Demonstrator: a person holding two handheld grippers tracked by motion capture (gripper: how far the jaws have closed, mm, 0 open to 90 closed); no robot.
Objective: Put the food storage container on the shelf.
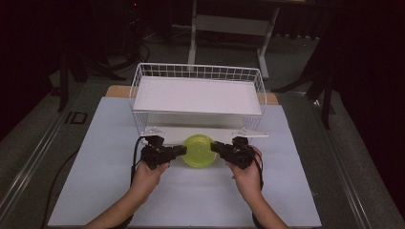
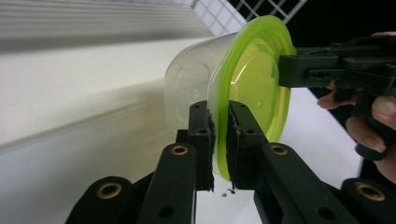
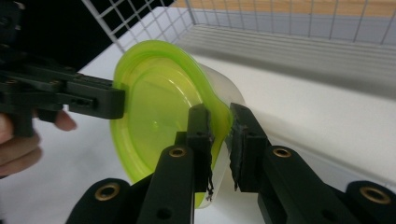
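A clear round container with a lime-green lid (image 1: 198,150) is held between both grippers in front of the rack's lower shelf. My left gripper (image 1: 183,150) is shut on the lid's left rim; in the left gripper view its pads pinch the green rim (image 2: 220,140) of the container (image 2: 191,84). My right gripper (image 1: 215,147) is shut on the right rim; in the right gripper view its jaws clamp the lid's edge (image 3: 220,135). The lid (image 3: 154,107) faces the person. Each gripper view also has the other gripper across the lid.
A white wire rack (image 1: 197,98) with a flat white top shelf (image 1: 197,94) and a lower shelf (image 1: 167,132) stands just behind the container. White table covering (image 1: 200,195) spreads around the hands. A desk frame (image 1: 229,28) stands in the dark background.
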